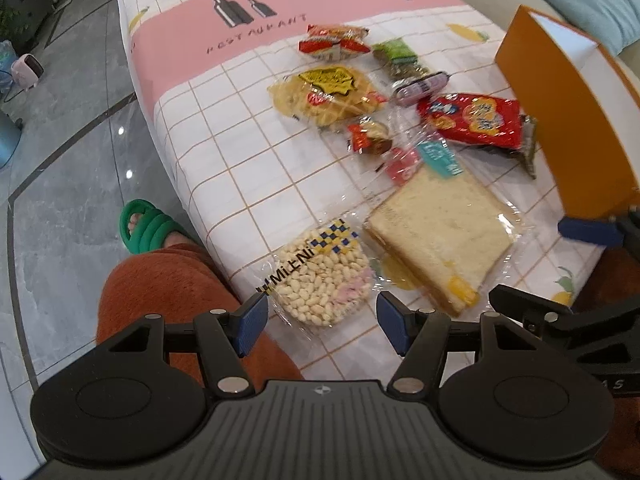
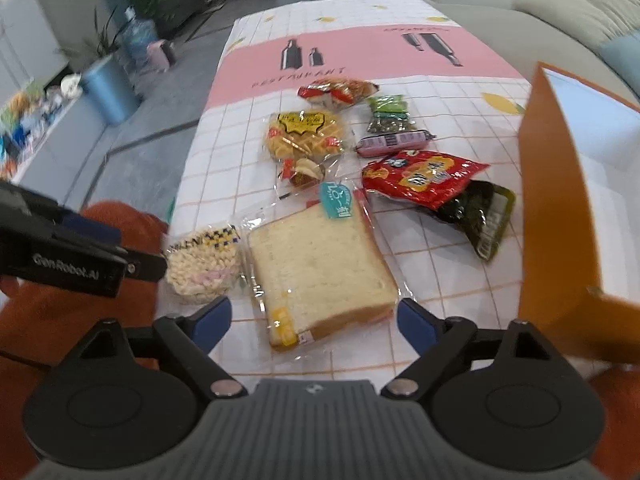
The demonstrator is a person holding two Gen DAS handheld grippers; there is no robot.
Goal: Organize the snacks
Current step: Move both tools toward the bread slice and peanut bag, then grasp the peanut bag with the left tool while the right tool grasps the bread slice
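Several wrapped snacks lie on the checked tablecloth (image 1: 224, 168). A puffed rice cake (image 1: 322, 278) lies nearest, right in front of my open, empty left gripper (image 1: 318, 322). A wrapped sandwich (image 2: 316, 264) lies in front of my open, empty right gripper (image 2: 314, 322); it also shows in the left wrist view (image 1: 438, 236). Farther back lie a red snack bag (image 2: 424, 178), a dark green packet (image 2: 480, 216), a pink sausage (image 2: 394, 142), a yellow noodle pack (image 2: 304, 134) and small packets. An orange box (image 2: 560, 200) stands open at the right.
The table's left edge drops to a grey tiled floor (image 1: 60, 160). The person's knee in orange cloth (image 1: 168, 292) and a green slipper (image 1: 146, 224) are at the near left. A sofa (image 2: 520, 12) runs behind the box. A blue bin (image 2: 108, 88) stands on the floor.
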